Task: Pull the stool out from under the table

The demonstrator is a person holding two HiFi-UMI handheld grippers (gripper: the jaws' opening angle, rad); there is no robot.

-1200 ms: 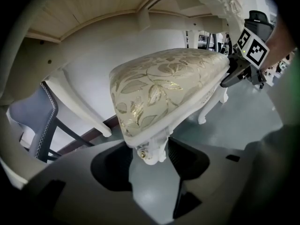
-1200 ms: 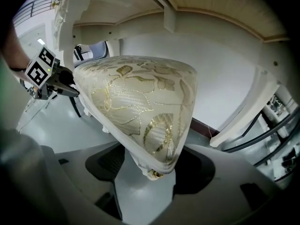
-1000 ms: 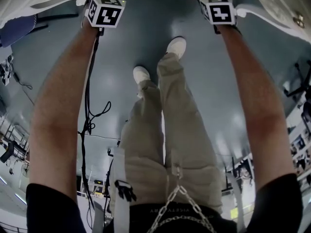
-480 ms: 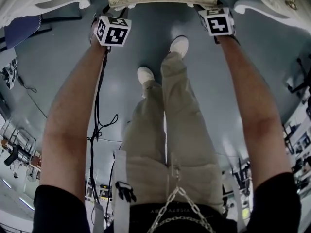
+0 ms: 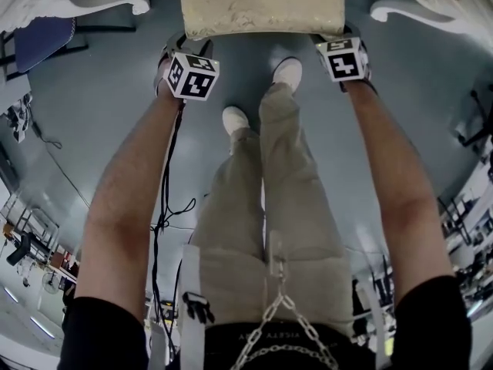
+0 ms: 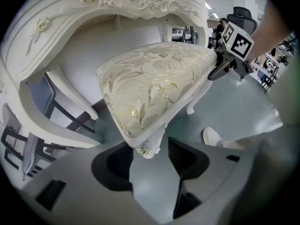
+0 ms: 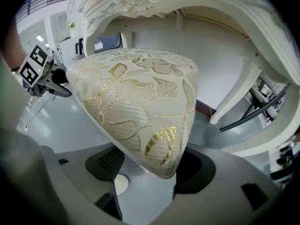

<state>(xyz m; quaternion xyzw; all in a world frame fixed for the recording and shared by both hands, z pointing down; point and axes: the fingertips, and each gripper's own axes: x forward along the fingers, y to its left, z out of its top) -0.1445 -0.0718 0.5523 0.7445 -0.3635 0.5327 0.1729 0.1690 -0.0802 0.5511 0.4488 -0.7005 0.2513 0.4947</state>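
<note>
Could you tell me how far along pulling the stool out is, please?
Done: much of the stool shows out from the table. In hand: left claw and right claw each grip a near corner. Left: its far end sits under the table arch.

No legible text anywhere; waistband (image 5: 269, 336) lettering is too blurred to read.

The stool (image 5: 262, 6) is showing a cream woven cloth seat with gold thread glinting in it, over a glossy white painted frame. Behind the stool, the table (image 6: 70, 22) is looking smooth, carved and painted white. Under the stool, the grey floor (image 5: 85, 114) is shining smoothly.
</note>
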